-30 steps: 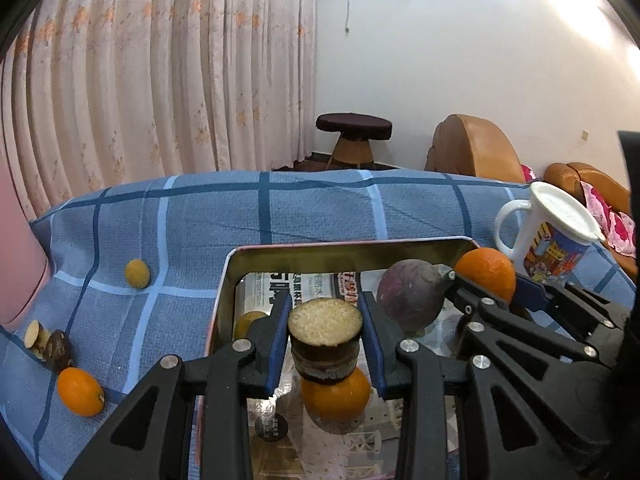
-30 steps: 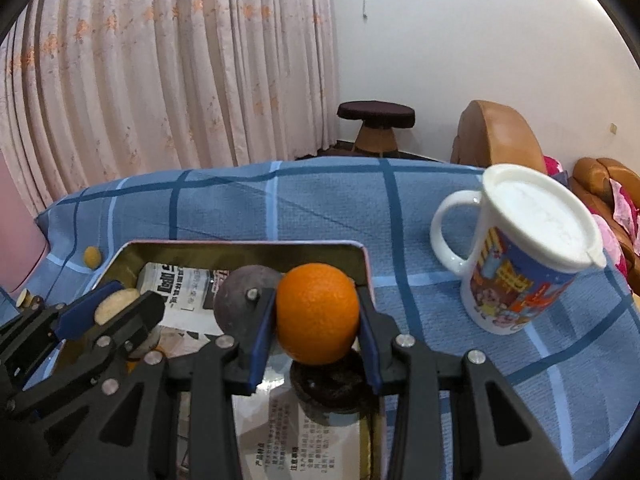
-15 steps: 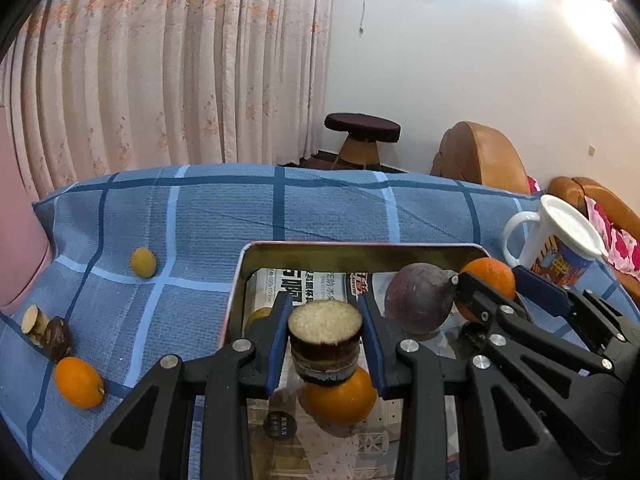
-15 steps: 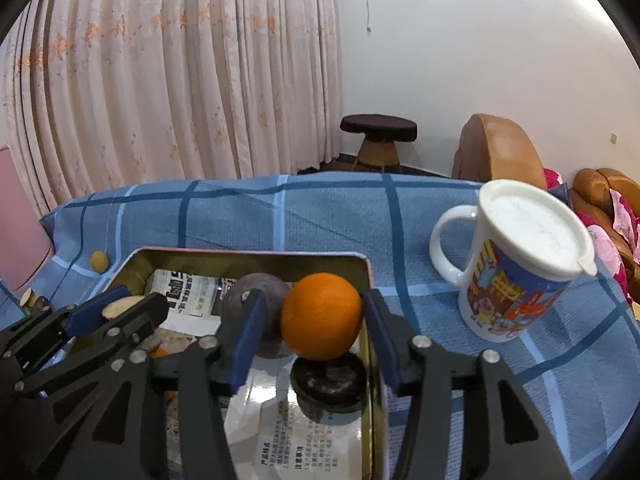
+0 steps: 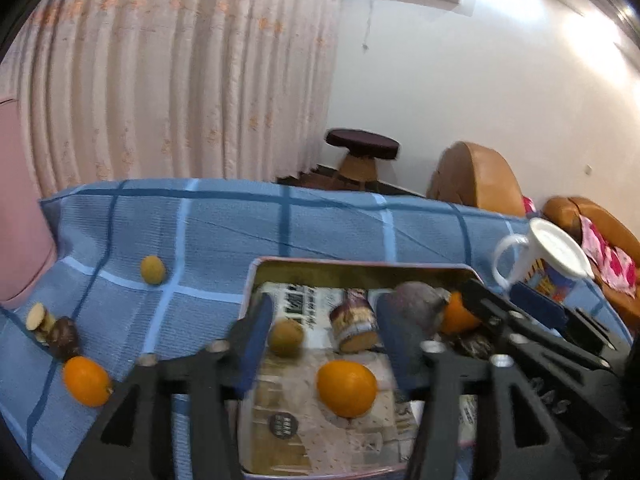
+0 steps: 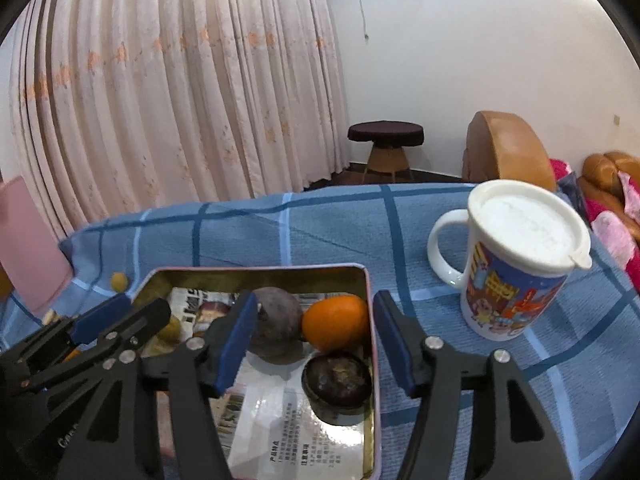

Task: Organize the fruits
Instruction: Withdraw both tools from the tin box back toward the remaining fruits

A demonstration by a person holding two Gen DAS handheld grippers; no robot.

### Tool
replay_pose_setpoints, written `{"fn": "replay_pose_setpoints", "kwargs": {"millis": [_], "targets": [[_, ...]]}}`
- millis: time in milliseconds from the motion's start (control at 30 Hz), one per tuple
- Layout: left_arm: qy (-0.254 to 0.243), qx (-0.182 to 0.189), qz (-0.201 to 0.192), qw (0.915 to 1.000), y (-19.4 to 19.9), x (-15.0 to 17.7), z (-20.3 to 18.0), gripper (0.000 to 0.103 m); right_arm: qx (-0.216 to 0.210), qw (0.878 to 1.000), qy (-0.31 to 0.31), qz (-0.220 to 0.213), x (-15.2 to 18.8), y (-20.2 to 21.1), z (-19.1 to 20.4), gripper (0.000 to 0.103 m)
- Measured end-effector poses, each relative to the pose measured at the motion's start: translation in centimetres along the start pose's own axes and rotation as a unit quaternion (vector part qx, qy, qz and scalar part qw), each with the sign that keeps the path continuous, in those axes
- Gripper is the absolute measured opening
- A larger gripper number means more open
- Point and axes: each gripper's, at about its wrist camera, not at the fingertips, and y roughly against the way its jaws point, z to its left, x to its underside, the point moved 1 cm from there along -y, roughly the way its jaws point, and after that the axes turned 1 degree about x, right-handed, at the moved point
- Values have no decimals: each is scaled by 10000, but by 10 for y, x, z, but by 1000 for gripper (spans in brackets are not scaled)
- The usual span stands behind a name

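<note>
Both the left gripper (image 5: 324, 340) and right gripper (image 6: 312, 336) were opening, pinching nothing, over the tin (image 6: 370, 320) at lower centre. We saw its fruit blurred; the orange (image 6: 336, 328) sat partly behind a finger.

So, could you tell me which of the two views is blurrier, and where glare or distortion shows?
Left wrist view: motion-blurred, with the fruit in the tin smeared; glare on the wall at upper right. Right wrist view: sharper, the mug crisp. Both: fisheye bending of the curtain, with dark corners.
</note>
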Motion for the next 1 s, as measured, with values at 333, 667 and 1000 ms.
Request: {"fn": "replay_pose_setpoints", "kwargs": {"millis": [333, 667, 1000], "targets": [[329, 179, -547, 9978, 27, -16, 22, 84, -524, 9885, -919, -1079, -13, 45, -28, 103], [442, -814, -1548, 9836, 56, -18, 55, 88, 474, 9820, -886, -1598, -7, 62, -28, 103], [-185, -904, -1122, 9894, 45, 6, 43, 88, 913, 9863, -444, -1301, 11, 51, -5, 103]]}}
